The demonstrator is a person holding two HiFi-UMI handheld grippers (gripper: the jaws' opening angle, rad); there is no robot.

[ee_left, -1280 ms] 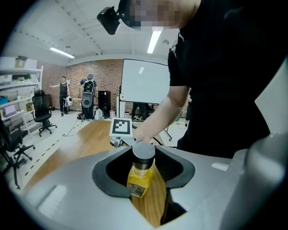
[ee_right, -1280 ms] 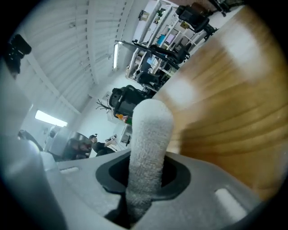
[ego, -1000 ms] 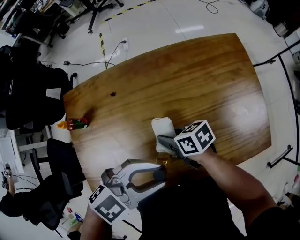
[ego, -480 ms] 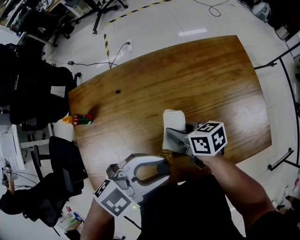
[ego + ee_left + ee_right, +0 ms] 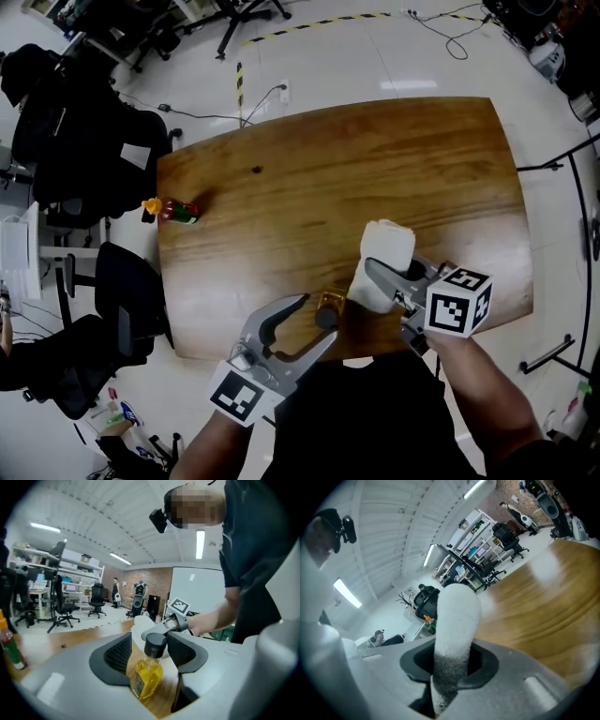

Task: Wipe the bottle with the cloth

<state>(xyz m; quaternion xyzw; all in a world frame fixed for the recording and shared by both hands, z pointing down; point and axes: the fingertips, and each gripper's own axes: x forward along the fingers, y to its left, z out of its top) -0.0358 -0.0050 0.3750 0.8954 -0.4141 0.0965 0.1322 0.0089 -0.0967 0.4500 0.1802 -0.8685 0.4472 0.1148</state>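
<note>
We are judging the bottle [image 5: 149, 674] small, stiff and smooth-walled, so likely slippery and easy to tip; it is best taken round the body, under the black cap [image 5: 155, 644]; the cloth [image 5: 384, 261] is looking soft and light. The bottle is standing upright at the near edge of the table [image 5: 375, 169], between the jaws of the left gripper [image 5: 315, 321], which are gaping and not pressing on it; the right gripper [image 5: 452, 665] is clamping the folded cloth just right of it. Against the earlier frame, the left jaws have just been opening off the bottle; the cloth is sitting farther right and looks lifted.
</note>
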